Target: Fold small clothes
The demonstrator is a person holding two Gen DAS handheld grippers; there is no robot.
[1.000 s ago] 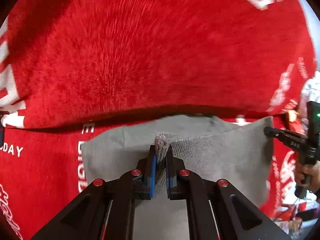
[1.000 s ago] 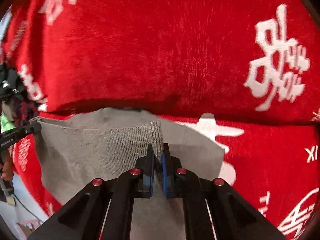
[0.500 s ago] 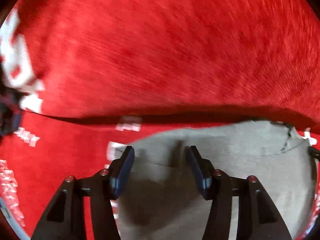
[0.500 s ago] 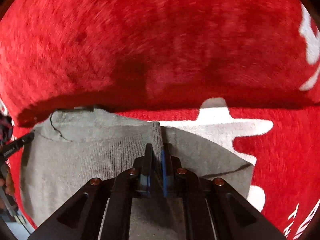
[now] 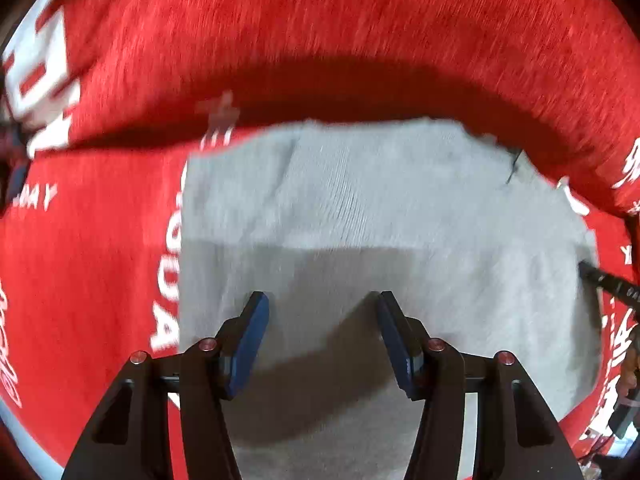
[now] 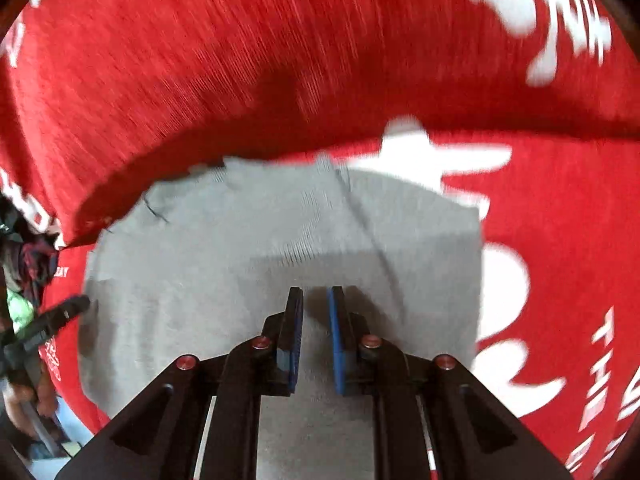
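place: home, likely | evidence: red plush blanket (image 5: 320,40) with white lettering, piled clothes (image 6: 28,256) at edge

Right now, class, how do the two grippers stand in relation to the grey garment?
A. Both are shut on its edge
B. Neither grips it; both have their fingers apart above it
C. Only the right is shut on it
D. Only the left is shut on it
B: the left gripper is spread wide and the right gripper shows a narrow gap, with the grey garment lying flat on the red cloth beneath both.

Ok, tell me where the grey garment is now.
The grey garment lies flat on the red printed cloth, ahead of and beneath both open tongs, in both wrist views.
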